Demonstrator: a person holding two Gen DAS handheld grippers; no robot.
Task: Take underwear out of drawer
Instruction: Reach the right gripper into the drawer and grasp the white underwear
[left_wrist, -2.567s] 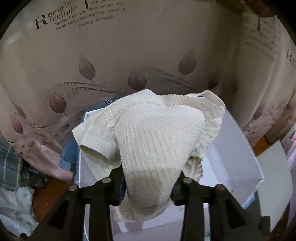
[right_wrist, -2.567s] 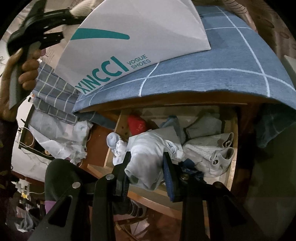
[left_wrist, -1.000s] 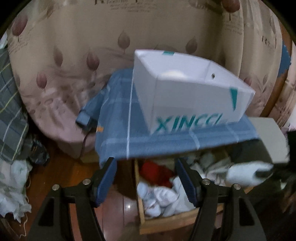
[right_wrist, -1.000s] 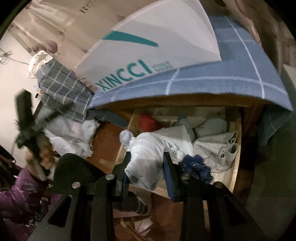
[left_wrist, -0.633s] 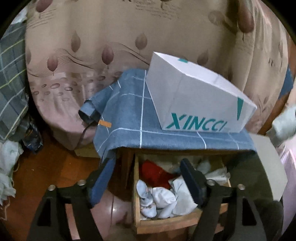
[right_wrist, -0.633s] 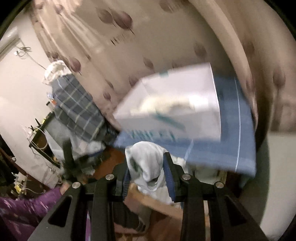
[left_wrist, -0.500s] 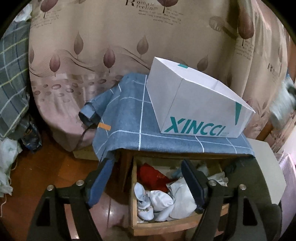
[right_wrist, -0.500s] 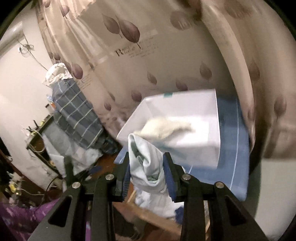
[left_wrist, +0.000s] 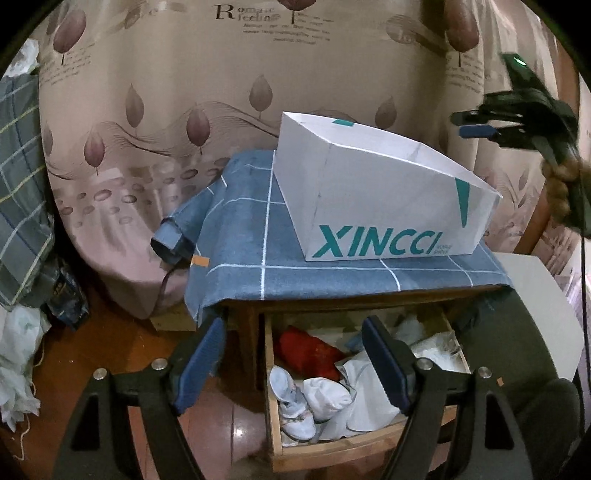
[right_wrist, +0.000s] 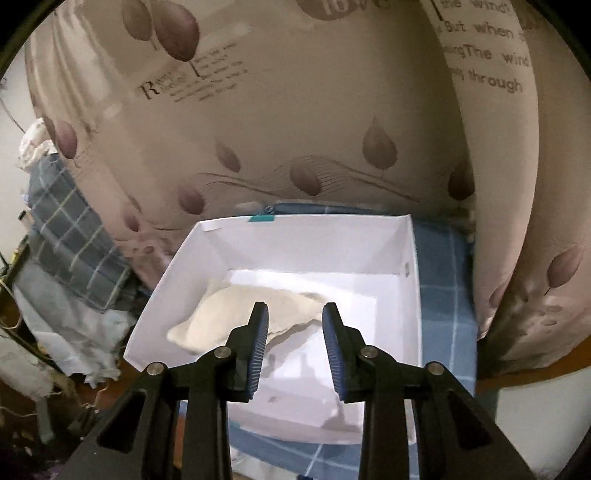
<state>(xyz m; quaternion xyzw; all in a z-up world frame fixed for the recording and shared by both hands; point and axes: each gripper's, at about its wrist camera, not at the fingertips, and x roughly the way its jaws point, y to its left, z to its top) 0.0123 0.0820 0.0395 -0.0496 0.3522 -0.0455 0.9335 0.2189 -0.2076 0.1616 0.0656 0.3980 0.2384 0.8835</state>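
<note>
In the left wrist view the wooden drawer (left_wrist: 332, 452) stands pulled out, holding white underwear (left_wrist: 328, 398), a red piece (left_wrist: 306, 350) and more pale garments. My left gripper (left_wrist: 291, 362) hovers in front of it, open and empty. Above it a white XINCCI box (left_wrist: 369, 206) rests on the blue checked cloth (left_wrist: 240, 266). My right gripper (right_wrist: 295, 343) hangs over the box (right_wrist: 177, 295) with its jaws closing and nothing between them. It also shows at the upper right, right gripper (left_wrist: 469, 125) in a hand (left_wrist: 561, 192). A cream garment (right_wrist: 229, 314) lies in the box, next to a blurred pale patch.
A leaf-printed curtain (left_wrist: 166, 110) hangs close behind the nightstand. Plaid fabric (left_wrist: 18, 184) and crumpled white cloth (left_wrist: 14, 369) pile up at the left on the wooden floor. A white board (left_wrist: 535, 314) leans at the right of the drawer.
My right gripper lifted a pale garment out of the drawer and rose over the box; the garment no longer shows between its jaws. My left gripper's jaws spread a little wider.
</note>
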